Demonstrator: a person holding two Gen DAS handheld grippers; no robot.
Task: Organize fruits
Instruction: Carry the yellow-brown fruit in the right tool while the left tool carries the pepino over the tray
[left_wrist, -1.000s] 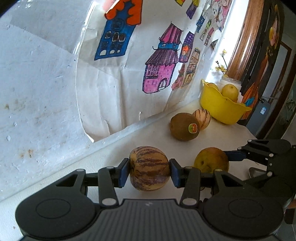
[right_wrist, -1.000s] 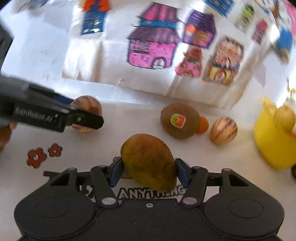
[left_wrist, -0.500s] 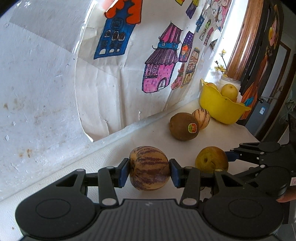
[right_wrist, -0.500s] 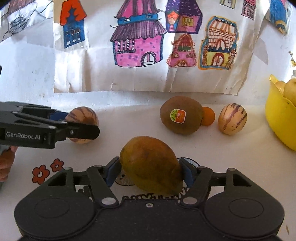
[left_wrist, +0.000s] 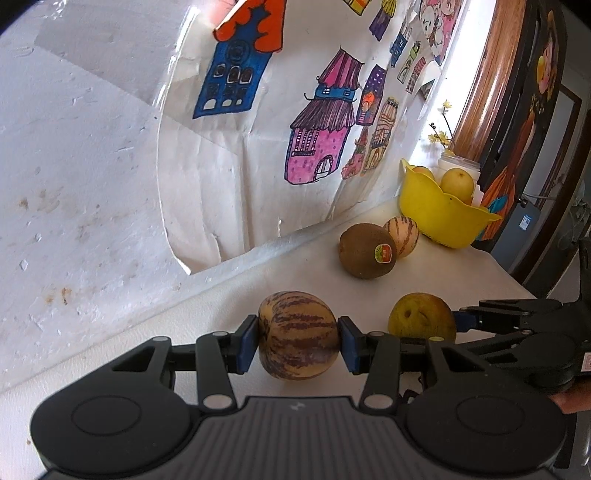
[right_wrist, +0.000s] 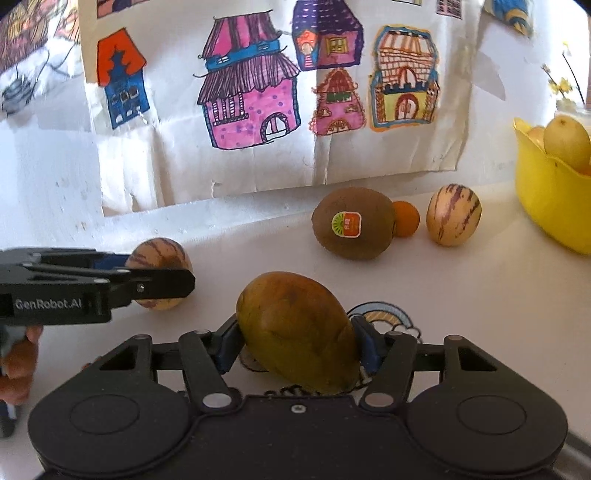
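My left gripper (left_wrist: 297, 341) is shut on a purple-striped pepino melon (left_wrist: 297, 345) just above the white table; it also shows in the right wrist view (right_wrist: 159, 273). My right gripper (right_wrist: 297, 345) is shut on a brown-yellow mango (right_wrist: 297, 332), which shows in the left wrist view (left_wrist: 421, 319) to the right of the melon. A brown kiwi with a sticker (right_wrist: 352, 223), a small orange (right_wrist: 406, 223) and a second striped melon (right_wrist: 453, 215) lie near the wall. A yellow bowl (right_wrist: 546, 195) holding yellow fruit stands at the far right.
A paper sheet with coloured house drawings (right_wrist: 258, 92) hangs on the wall behind the table. The white table (right_wrist: 480, 295) has printed stickers. A white jar with small flowers (left_wrist: 460, 164) stands behind the bowl. A dark wooden frame (left_wrist: 509, 110) rises at the right.
The right gripper has lifted a little and swung its view to the right with the mango. The left gripper holds the striped melon almost still.
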